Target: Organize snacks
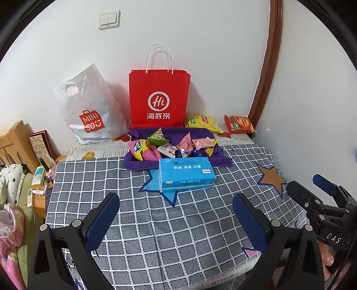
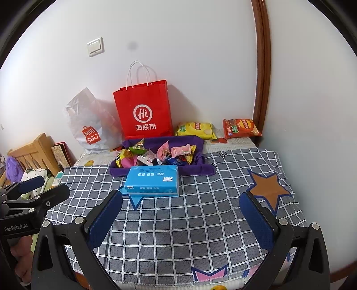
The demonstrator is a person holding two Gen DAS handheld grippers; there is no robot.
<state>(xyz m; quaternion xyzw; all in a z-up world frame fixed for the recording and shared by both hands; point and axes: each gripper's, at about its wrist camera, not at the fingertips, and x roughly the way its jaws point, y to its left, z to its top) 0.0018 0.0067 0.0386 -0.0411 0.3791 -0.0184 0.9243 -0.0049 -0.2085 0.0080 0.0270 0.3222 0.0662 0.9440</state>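
Both the left gripper (image 1: pixel 176 209) and right gripper (image 2: pixel 180 212) hover with jaws spread, holding nothing. Small snack packets (image 1: pixel 169 145) fill the purple tray (image 1: pixel 138 165) at frame centre, behind the blue tissue pack (image 1: pixel 186 172) on the worktop (image 1: pixel 178 223).

"Hi 海底捞" on red bag (image 1: pixel 158 98), "MINISO" on plastic bag (image 1: pixel 91 116)

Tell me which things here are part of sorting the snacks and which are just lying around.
Part of the job: small snack packets heaped on the purple cloth; yellow chip bag; orange chip bag; probably the red paper bag.

Just lying about: blue tissue pack, Miniso plastic bag, wall switch.
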